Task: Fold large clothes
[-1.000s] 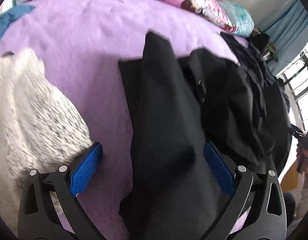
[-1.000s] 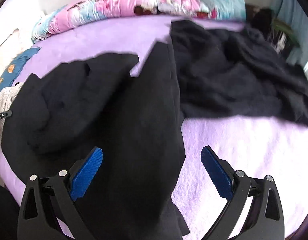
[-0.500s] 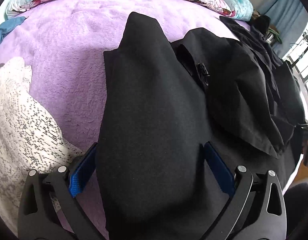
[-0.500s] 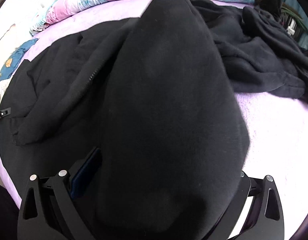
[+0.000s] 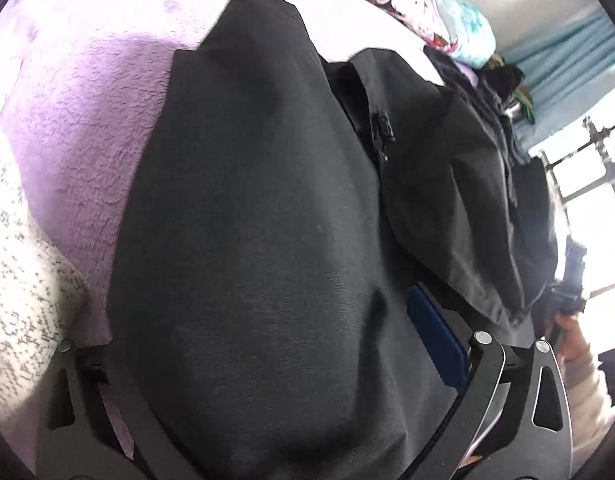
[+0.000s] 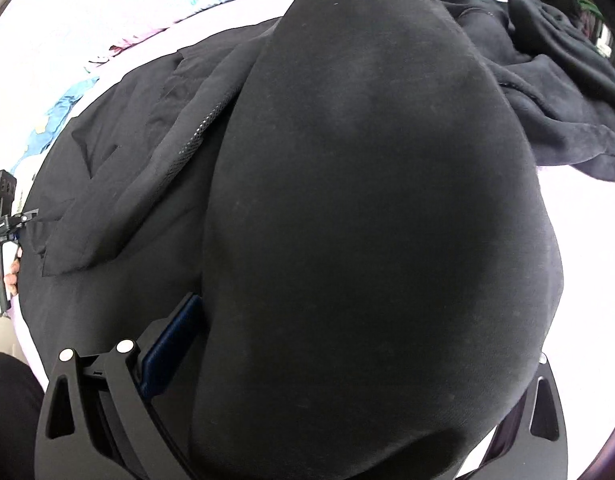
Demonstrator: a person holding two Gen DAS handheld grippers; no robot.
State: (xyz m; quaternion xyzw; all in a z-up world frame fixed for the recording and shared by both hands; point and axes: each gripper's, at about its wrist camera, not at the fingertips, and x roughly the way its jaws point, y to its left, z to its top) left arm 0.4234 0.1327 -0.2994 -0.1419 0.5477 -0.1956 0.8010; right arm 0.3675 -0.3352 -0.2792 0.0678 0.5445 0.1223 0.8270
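left wrist: left gripper fingers spread wide, black garment bulging between and ahead; actual grip unclear.
left of it: white knit on purple blanket.
right wrist: right gripper same, garment fills gap; pinch unclear.

Bright overexposed daylight, fisheye-warped edges, slight blur.

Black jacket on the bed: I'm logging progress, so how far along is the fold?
Done: the black jacket lies spread on the purple blanket, one panel turned over. In hand: fabric bulges between each claw's fingers, left claw and right claw, mid-fold. Left: laying it flat, then the dark fleece garment behind.
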